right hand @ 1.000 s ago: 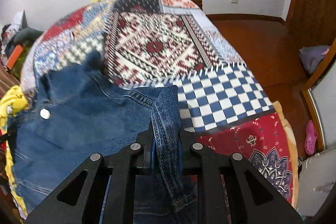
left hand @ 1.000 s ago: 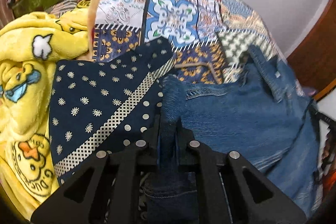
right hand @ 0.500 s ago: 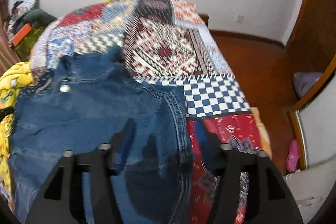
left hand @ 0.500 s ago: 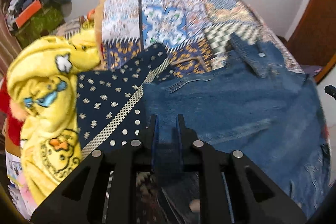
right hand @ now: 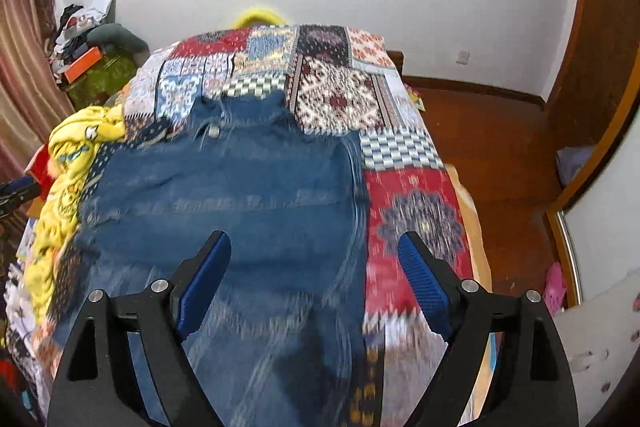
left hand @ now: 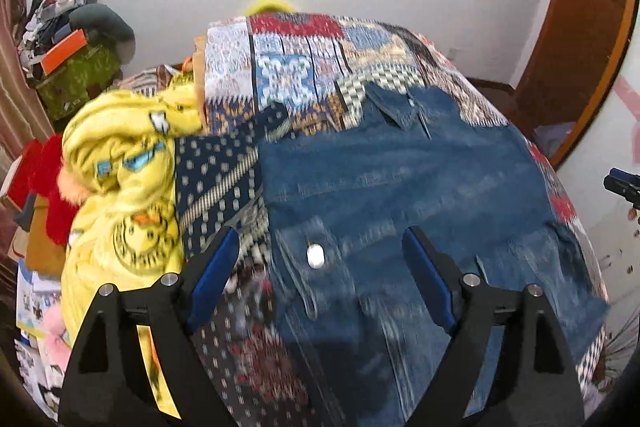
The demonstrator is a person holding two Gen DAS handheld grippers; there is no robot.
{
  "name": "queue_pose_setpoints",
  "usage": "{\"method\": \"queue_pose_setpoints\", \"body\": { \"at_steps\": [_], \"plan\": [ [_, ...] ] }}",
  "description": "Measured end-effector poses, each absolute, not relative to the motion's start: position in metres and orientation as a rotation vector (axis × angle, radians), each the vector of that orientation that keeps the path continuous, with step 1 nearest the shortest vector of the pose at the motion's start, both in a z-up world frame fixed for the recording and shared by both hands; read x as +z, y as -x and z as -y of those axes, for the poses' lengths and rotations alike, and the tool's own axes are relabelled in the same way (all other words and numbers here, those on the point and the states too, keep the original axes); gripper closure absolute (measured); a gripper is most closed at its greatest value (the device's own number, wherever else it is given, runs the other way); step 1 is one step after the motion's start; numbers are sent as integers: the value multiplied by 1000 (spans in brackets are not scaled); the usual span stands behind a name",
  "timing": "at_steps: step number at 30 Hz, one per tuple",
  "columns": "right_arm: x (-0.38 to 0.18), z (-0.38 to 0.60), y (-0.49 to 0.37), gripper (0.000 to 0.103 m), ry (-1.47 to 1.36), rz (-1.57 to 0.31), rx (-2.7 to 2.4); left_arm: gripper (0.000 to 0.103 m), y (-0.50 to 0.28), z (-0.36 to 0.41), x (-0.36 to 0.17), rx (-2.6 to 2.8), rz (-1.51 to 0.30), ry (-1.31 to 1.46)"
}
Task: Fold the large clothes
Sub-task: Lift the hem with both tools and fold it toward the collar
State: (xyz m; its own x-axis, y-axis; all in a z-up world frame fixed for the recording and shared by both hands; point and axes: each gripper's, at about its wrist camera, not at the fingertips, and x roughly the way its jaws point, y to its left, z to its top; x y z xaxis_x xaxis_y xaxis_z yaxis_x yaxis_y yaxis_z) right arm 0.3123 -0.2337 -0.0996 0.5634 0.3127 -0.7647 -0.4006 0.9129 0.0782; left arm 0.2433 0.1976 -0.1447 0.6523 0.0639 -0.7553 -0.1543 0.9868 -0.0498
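Patchwork bedspread (right hand: 416, 215) fills the view under a white wall, and the denim jacket (right hand: 240, 187) lies spread on the bed in front of me, collar at the far end. My left gripper (left hand: 320, 251) hovers above it, fingers opening wide with nothing between them; my right gripper (right hand: 314, 247) likewise, fingers opening, empty. Looks like the jacket is laid out flat, maybe one fold made; the folding in half is left. A yellow blanket (left hand: 120, 187) sits heaped beside the jacket.
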Motion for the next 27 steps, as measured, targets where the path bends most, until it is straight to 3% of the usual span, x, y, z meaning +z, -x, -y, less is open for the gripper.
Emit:
{"method": "queue_pose_setpoints", "body": {
  "at_steps": [18, 22, 24, 27],
  "plan": [
    [-217, 285, -263, 19, -155, -1237, 412, 20, -150, -198, -295, -4, -1171, 586],
    [-220, 273, -265, 17, -167, -1221, 441, 31, -146, -198, -307, -53, -1141, 708],
    [-219, 266, -264, 21, -176, -1212, 473, 44, -145, -193, -307, -83, -1124, 723],
    [-223, 264, -258, 42, -178, -1204, 492, 68, -143, -186, -299, -81, -1121, 672]
  ]
}}
